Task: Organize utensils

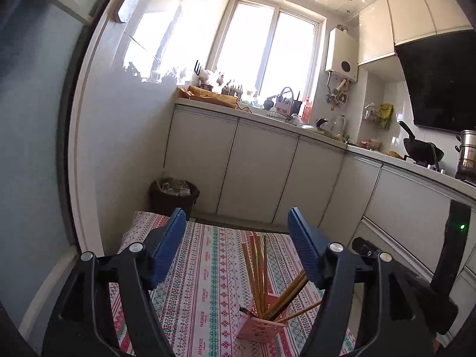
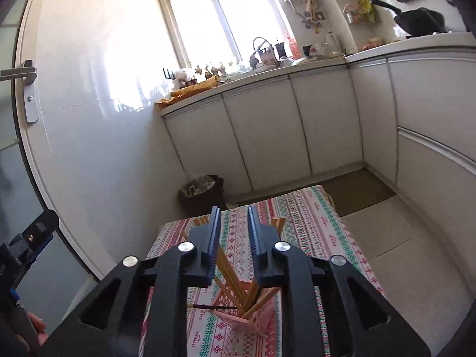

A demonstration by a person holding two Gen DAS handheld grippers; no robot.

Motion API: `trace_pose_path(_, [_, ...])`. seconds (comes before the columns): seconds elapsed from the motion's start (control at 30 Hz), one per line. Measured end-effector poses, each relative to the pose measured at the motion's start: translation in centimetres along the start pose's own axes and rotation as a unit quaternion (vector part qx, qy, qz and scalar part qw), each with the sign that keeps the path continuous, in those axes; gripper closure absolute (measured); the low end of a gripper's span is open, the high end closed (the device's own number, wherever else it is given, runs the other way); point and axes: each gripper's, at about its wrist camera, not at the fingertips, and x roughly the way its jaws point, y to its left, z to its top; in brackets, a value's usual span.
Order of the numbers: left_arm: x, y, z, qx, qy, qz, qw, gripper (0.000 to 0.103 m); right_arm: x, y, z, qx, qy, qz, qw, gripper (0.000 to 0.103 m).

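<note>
Left wrist view: the left gripper [image 1: 236,244] hangs above the patterned cloth [image 1: 196,267] covering the counter, its jaws spread wide with nothing between them; the pink holder [image 1: 261,327] stands below and between the jaws, with wooden chopsticks [image 1: 257,267] fanning out of it. Right wrist view: the right gripper [image 2: 233,226] sits directly above the pink holder [image 2: 247,312], its jaws slightly parted and gripping nothing, while the chopsticks [image 2: 226,270] rise behind the blue pads [image 2: 214,238].

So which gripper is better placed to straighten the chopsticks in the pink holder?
Probably right: the right gripper is centred over the pink holder and chopsticks, jaws narrowly open. The left gripper is wide open, offset.
</note>
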Motion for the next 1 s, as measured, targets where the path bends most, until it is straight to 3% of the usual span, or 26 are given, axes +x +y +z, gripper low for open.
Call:
trace_pose_path(0.03, [-0.3, -0.8, -0.1, 0.010, 0.003, 0.004, 0.9999, 0.025, -1.0, -0.2, 0.1, -0.001, -0.003, -0.018, 1.000, 0.071])
trace_pose_path(0.1, [-1.1, -2.4, -0.3, 0.029, 0.006, 0.020, 0.9994, 0.009, -2.8, -0.7, 0.1, -0.005, 0.000, -0.048, 0.999, 0.069])
trace_pose_path(0.13, [-1.8, -3.2, -0.5, 0.035, 0.002, 0.024, 0.9991, 0.007, -3.7, -1.0, 0.0, -0.005, 0.004, -0.066, 0.998, 0.067])
trace_pose_path(0.2, [-3.1, -4.7, -0.9, 0.042, -0.007, 0.032, 0.9986, 0.007, -5.6, -1.7, -0.4, 0.002, 0.009, -0.089, 0.996, 0.054])
trace_pose_path(0.27, [-4.3, -6.0, -1.5, 0.047, -0.013, 0.048, 0.9977, 0.007, -8.1, -2.7, -0.9, 0.018, -0.005, -0.104, 0.994, 0.028])
trace_pose_path(0.33, [-5.7, -7.0, -2.2, 0.050, -0.035, 0.054, 0.9967, 0.007, -10.6, -3.5, -1.2, 0.027, -0.018, -0.111, 0.993, 0.018])
trace_pose_path(0.6, [-8.6, -9.2, -3.2, 0.069, 0.005, 0.055, 0.9961, 0.007, -17.3, -3.9, -1.7, 0.009, -0.031, -0.149, 0.988, 0.007])
trace_pose_path(1.0, [-12.1, -9.7, -3.8, 0.077, 0.017, 0.063, 0.9949, 0.007, -19.8, -3.4, -3.0, -0.002, 0.000, -0.183, 0.983, 0.007])
